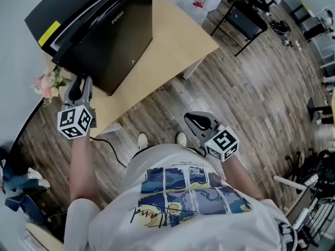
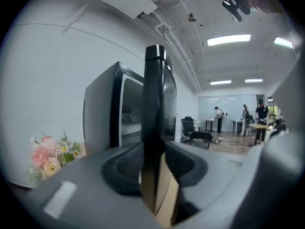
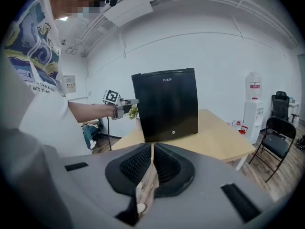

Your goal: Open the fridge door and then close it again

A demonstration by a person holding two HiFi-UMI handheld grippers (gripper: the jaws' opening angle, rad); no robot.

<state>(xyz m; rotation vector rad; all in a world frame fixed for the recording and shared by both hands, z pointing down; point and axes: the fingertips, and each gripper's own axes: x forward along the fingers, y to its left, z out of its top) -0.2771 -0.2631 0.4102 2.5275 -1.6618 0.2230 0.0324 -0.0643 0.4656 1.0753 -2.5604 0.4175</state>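
Observation:
A black mini fridge (image 1: 115, 41) stands on a light wooden table (image 1: 175, 43). My left gripper (image 1: 78, 83) is at the fridge's front left corner. In the left gripper view the jaws (image 2: 155, 151) are closed on the upright edge of the fridge door (image 2: 154, 94). A narrow gap shows between that edge and the fridge body (image 2: 97, 113). The right gripper view shows the fridge (image 3: 167, 104) front-on, with the left gripper (image 3: 131, 101) at its left edge. My right gripper (image 1: 194, 120) hangs low in front of my body, away from the fridge, its jaws (image 3: 152, 149) together and holding nothing.
Pink flowers (image 1: 48, 83) stand beside the fridge on the left. A black cable (image 1: 107, 145) runs across the wood floor by my feet. A folding chair (image 3: 279, 142) and a water dispenser (image 3: 252, 99) are right of the table. People stand far off (image 2: 245, 116).

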